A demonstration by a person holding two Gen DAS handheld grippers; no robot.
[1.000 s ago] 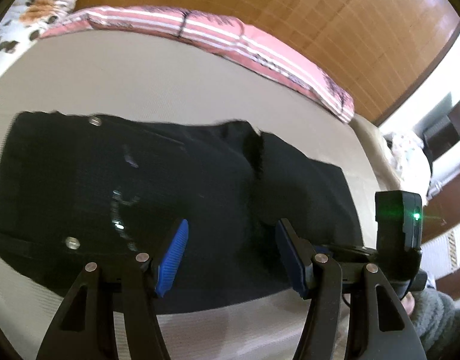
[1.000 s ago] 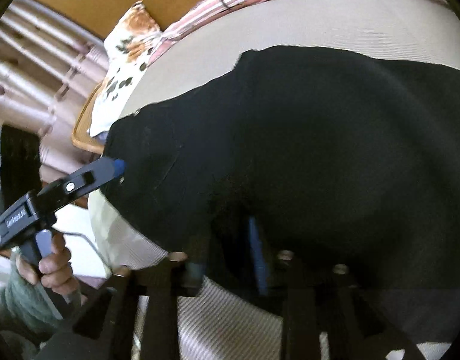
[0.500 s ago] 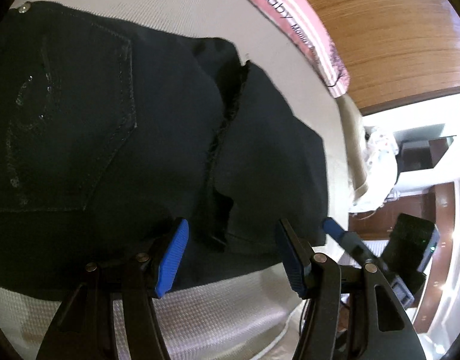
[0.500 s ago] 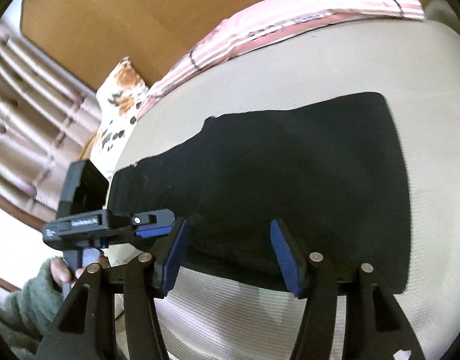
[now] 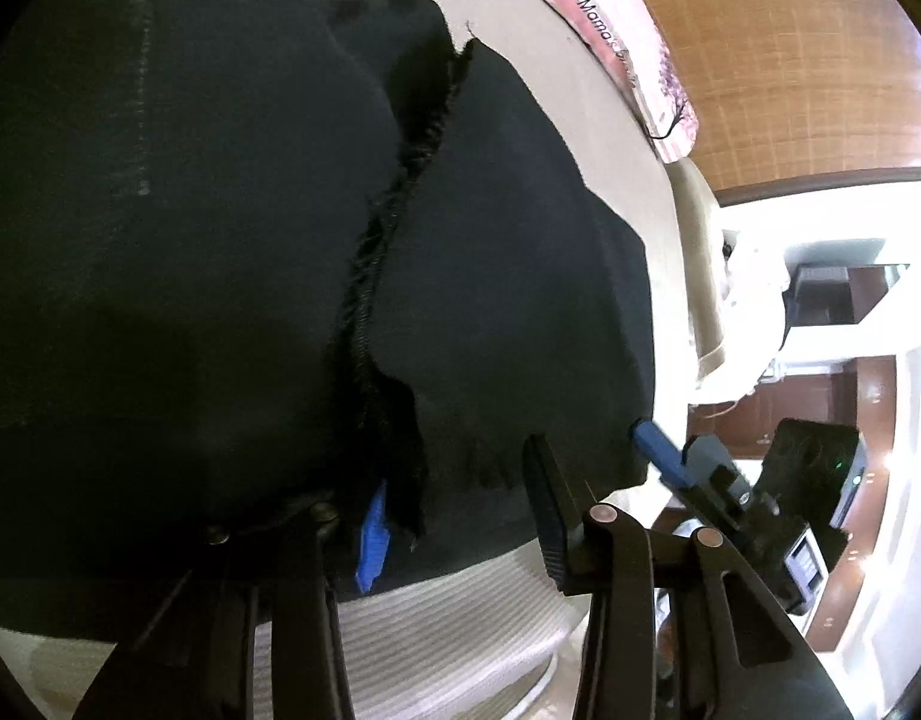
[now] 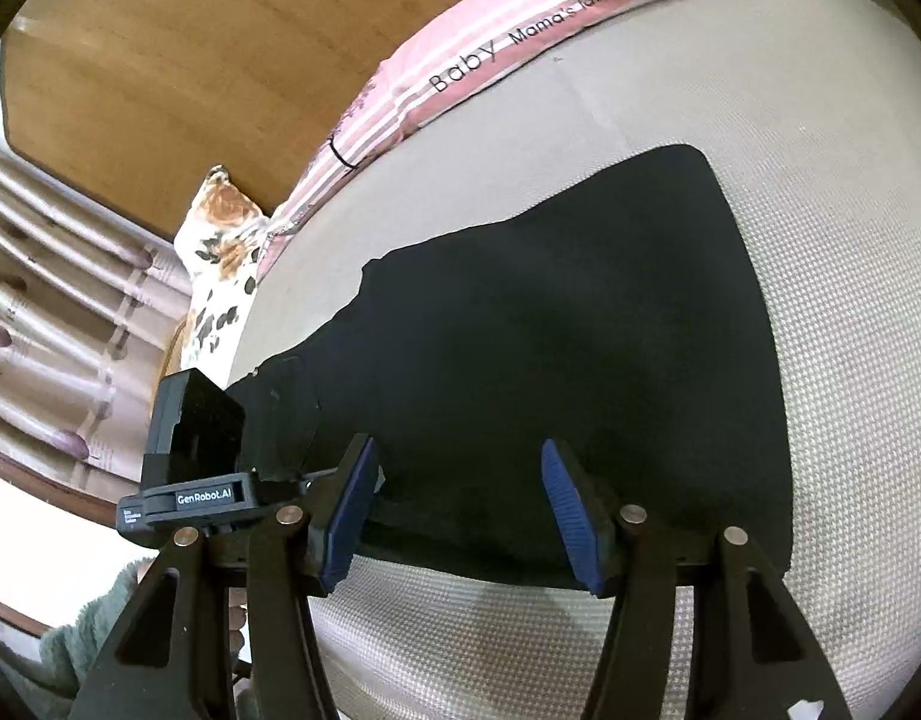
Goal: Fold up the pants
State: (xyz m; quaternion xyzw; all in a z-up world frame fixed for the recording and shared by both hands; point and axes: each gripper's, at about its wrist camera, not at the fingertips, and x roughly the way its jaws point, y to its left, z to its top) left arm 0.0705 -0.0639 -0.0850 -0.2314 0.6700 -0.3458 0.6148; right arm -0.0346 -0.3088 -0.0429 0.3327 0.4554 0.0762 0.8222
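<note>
Pants (image 6: 550,360): one pair, black, on the bed (image 6: 850,300).
Left tool (image 5: 454,525): one. Right tool (image 6: 460,516): one. Total: two, both at the near edge of the pants.
Blue fingers (image 6: 571,510): two per tool.
Striped pink blanket (image 6: 490,54): one, beyond the pants.
Floral pillow (image 6: 220,240): one, left of the pants.

The pink striped blanket (image 6: 460,69) reads "Baby Mama's"; the left claw (image 6: 211,495) bears "GenRobot.AI".
</note>
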